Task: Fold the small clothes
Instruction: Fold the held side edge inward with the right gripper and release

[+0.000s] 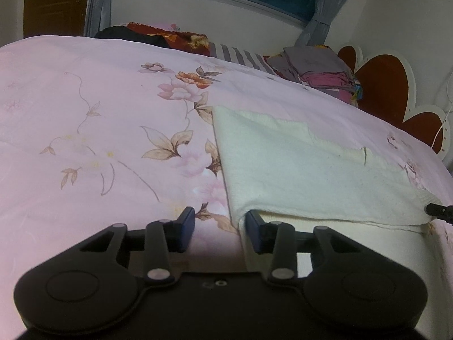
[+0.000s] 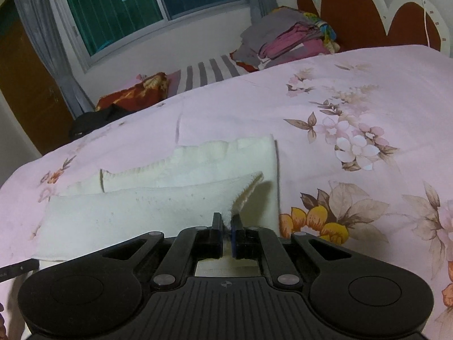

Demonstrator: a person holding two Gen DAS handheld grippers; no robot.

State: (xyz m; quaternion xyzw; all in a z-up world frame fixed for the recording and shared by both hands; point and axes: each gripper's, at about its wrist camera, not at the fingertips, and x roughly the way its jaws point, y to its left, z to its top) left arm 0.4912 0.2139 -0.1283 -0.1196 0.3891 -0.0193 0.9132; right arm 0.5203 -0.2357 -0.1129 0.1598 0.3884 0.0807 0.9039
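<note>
A cream knitted cloth (image 1: 311, 170) lies on the pink floral bedsheet (image 1: 85, 113), its near edge lifted off the bed. My left gripper (image 1: 219, 226) is open at the cloth's near left corner. Its right finger (image 1: 253, 232) is tucked under the raised edge, and only bedsheet shows between the pads. In the right wrist view the cloth (image 2: 141, 212) has its near right corner pulled up into a peak. My right gripper (image 2: 226, 226) is shut on that corner. A dark tip of the other gripper (image 1: 438, 212) shows at the cloth's far end.
A pile of folded clothes (image 2: 288, 39) sits at the head of the bed beside the red and white headboard (image 2: 354, 8). A red patterned cushion (image 1: 170, 36) and a dark garment (image 2: 93, 119) lie along the window side. Bare bedsheet (image 2: 368, 113) stretches around the cloth.
</note>
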